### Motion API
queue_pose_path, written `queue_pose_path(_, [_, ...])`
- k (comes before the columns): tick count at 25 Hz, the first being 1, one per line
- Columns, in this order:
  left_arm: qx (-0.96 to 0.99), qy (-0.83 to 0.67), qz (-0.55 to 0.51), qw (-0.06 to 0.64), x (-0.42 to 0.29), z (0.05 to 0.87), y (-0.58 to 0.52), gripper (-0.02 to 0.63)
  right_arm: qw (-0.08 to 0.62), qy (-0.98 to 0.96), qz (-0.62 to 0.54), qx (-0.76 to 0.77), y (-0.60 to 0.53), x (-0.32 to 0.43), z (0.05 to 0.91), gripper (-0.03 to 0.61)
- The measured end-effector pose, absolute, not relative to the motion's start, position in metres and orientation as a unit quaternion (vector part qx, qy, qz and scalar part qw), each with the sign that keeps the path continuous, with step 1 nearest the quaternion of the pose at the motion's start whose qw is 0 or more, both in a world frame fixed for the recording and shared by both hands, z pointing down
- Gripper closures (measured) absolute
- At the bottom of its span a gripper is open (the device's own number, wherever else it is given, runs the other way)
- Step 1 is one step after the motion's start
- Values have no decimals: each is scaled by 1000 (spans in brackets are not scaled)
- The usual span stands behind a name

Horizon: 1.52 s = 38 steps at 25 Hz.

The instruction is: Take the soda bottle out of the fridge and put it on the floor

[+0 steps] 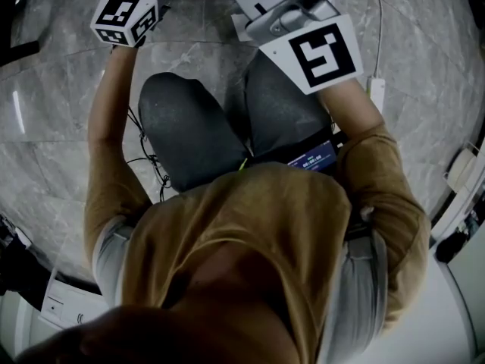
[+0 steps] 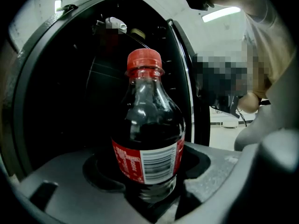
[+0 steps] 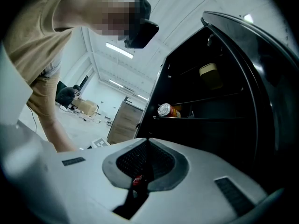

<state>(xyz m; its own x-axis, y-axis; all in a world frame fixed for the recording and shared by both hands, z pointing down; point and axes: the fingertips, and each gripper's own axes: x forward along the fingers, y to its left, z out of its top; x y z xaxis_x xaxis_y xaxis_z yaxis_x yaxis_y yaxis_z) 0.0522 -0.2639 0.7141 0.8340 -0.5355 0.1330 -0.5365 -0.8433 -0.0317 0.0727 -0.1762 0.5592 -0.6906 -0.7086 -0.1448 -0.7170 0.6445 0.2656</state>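
Left tongs (image 2: pixel 149 171) grip the upright soda bottle (image 2: pixel 147 139) at its label, fridge (image 2: pixel 70 101) behind, floor (image 1: pixel 61 150) below; right tongs (image 3: pixel 148 146) closed, empty.

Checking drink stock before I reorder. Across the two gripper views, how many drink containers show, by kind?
soda bottle: 1
can: 1
Total: 2
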Motion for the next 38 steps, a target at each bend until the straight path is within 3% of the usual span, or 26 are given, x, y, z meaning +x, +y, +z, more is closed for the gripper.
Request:
queue_pose_path(21, [965,-244,97,-1,19,769,-176,307,40,913,166,-370,-167,47,561,575])
queue_pose_path(38, [939,-285,187,40,6,902,-179,307,40,912,168,-371,-157,50,570,575])
